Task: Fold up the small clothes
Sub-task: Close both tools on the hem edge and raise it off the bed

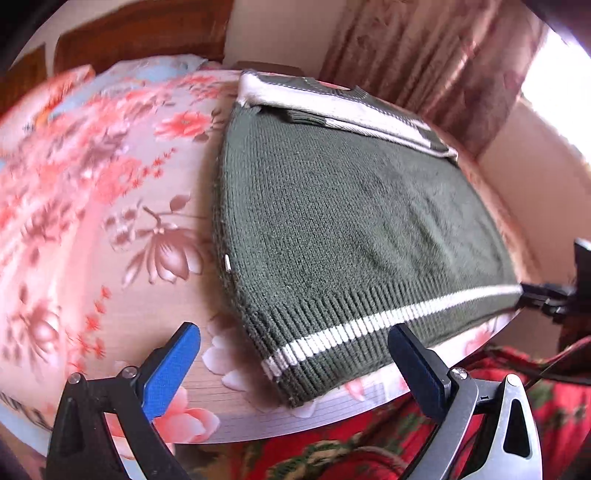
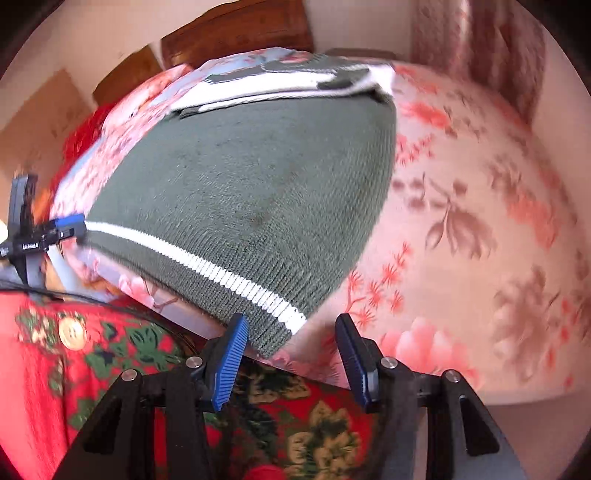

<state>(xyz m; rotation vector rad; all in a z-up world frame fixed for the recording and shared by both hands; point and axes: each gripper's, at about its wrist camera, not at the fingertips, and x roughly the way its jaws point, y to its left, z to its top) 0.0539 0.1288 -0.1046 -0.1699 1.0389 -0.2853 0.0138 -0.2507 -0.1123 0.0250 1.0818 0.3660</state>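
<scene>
A small dark green knitted sweater [image 1: 343, 221] with a white stripe on its ribbed hem lies flat on a floral bed sheet; its white-trimmed sleeves are folded across the far end. It also shows in the right wrist view [image 2: 251, 184]. My left gripper [image 1: 295, 362] is open, its blue pads straddling the hem's left corner just above the fabric. My right gripper [image 2: 291, 354] is open at the hem's right corner, the corner lying between its pads. The right gripper also shows at the hem's far corner in the left wrist view [image 1: 546, 295], and the left gripper in the right wrist view [image 2: 55, 229].
The pink floral bed sheet [image 1: 92, 221] covers the bed. A wooden headboard [image 1: 140, 33] and a patterned curtain [image 1: 424, 55] stand behind. Red floral clothing of the person [image 2: 74, 369] is at the near bed edge.
</scene>
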